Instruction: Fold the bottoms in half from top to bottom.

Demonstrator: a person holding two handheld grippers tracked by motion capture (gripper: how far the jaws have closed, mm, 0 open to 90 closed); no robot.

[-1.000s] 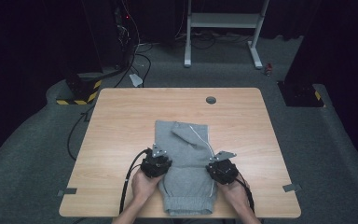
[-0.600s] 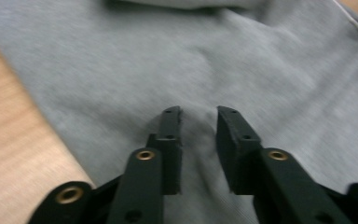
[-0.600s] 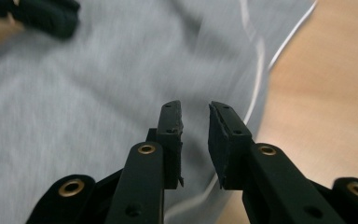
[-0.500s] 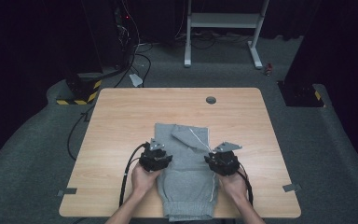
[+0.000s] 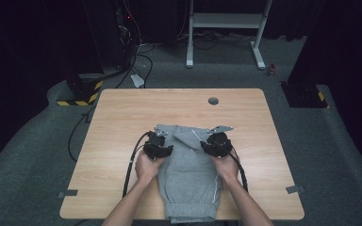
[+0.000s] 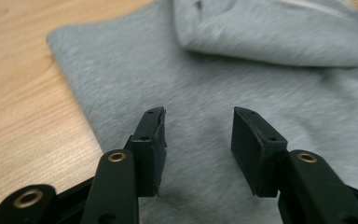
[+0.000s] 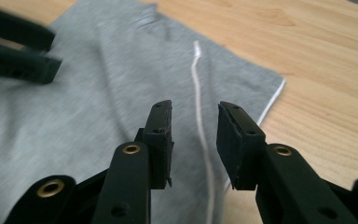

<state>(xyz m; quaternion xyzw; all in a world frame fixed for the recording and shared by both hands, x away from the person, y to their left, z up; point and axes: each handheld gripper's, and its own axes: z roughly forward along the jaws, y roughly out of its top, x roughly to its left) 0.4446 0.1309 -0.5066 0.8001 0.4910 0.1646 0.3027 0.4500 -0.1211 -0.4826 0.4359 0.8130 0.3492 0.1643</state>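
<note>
Garment: grey sweat garment [image 5: 188, 179] lies flat on the near middle of the wooden table [image 5: 122, 117], its ribbed hem at the near edge, its far end folded over into a flap.
Left gripper: the left gripper [image 6: 198, 133] hovers over the garment's left part, just inside its edge; jaws apart, nothing between them but fabric below.
Right gripper: the right gripper [image 7: 193, 123] hangs over the garment's right part, jaws apart and empty, a white drawstring [image 7: 199, 93] running beneath the gap.
Surroundings: a round grommet hole [image 5: 213, 100] sits near the table's far edge, well apart from the garment; a white metal stand [image 5: 226, 23] and black-and-yellow striped blocks [image 5: 78, 96] stand on the grey carpet beyond; black cables [image 5: 132, 162] trail from each gripper towards the person.
Obstruction: nothing lies between either gripper and the cloth.
Materials: soft, fuzzy fleece; pale wood grain; matte black jaws with brass rivets and ridged pads.
High view adds: both hands, the whole garment and its hem.
Left gripper view adds: the rolled fold of the flap close up.
Right gripper view adds: the left gripper's jaws at upper left, and the garment's white-edged corner.
</note>
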